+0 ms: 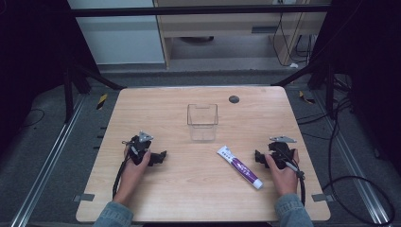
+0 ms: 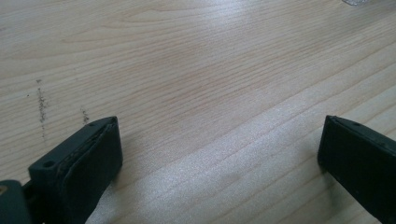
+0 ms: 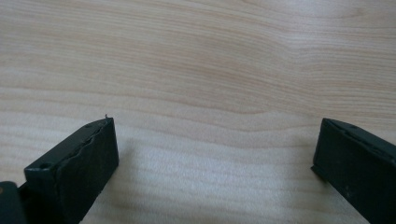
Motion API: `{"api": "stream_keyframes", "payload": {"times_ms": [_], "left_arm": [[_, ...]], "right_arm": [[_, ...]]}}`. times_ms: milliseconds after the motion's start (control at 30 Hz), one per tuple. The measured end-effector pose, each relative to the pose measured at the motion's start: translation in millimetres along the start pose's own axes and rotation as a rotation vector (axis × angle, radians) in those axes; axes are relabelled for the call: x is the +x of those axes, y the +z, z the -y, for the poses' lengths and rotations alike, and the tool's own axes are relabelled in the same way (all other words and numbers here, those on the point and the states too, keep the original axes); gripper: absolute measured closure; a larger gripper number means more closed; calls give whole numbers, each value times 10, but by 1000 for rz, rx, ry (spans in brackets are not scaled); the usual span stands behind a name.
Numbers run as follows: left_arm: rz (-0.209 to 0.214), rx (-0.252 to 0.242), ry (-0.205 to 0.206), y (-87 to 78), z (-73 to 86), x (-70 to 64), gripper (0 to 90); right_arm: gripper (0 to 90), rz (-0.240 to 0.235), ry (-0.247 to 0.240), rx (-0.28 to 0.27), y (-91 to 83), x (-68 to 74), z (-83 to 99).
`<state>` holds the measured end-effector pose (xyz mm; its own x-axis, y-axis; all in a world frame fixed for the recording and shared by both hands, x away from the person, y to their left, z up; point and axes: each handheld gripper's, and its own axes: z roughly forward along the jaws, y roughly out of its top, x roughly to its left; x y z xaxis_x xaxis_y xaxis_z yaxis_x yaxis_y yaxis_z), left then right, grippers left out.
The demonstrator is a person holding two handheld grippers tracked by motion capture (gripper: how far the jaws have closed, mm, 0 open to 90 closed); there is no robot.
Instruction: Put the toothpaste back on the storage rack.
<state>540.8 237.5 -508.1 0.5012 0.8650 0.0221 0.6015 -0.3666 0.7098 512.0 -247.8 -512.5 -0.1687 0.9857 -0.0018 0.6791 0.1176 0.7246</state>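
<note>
A white and purple tube [image 1: 239, 167] lies flat on the wooden table [image 1: 156, 198], right of centre, slanting toward the front right. A clear plastic box [image 1: 202, 122] stands upright behind it, near the table's middle. My left gripper [image 1: 163, 156] rests on the table at the left, held by a hand, jaws pointing right. In the left gripper view, the left gripper [image 2: 219, 154] is open over bare wood. My right gripper [image 1: 257, 156] rests at the right, just beside the tube's right side. In the right gripper view, the right gripper [image 3: 215, 154] is open with nothing between its jaws.
A small dark round disc [image 1: 233, 99] sits near the table's back edge. Cables [image 1: 350, 179] trail on the floor to the right, and metal frame legs [image 1: 75, 75] stand behind the table. A corner of the clear box [image 2: 362, 2] shows at the top right.
</note>
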Motion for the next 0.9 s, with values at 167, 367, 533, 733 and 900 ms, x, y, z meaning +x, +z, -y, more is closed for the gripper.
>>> {"api": "stream_keyframes", "payload": {"times_ms": [167, 367, 533, 733, 900], "left_arm": [[0, 0, 0, 0, 0, 0, 0], [0, 0, 0, 0, 0, 0, 0], [0, 0, 0, -1, 1, -1, 0], [1, 1, 7, -7, 5, 2, 0], [1, 1, 7, -8, 6, 2, 0]], "right_arm": [[3, -25, -19, 1, -32, -20, 29], [4, -31, -24, 1, -46, -28, 43], [16, -32, -29, -1, -50, -34, 47], [164, -72, -81, -23, -249, 45, -69], [213, -125, -192, 14, -512, 233, -190]]}}
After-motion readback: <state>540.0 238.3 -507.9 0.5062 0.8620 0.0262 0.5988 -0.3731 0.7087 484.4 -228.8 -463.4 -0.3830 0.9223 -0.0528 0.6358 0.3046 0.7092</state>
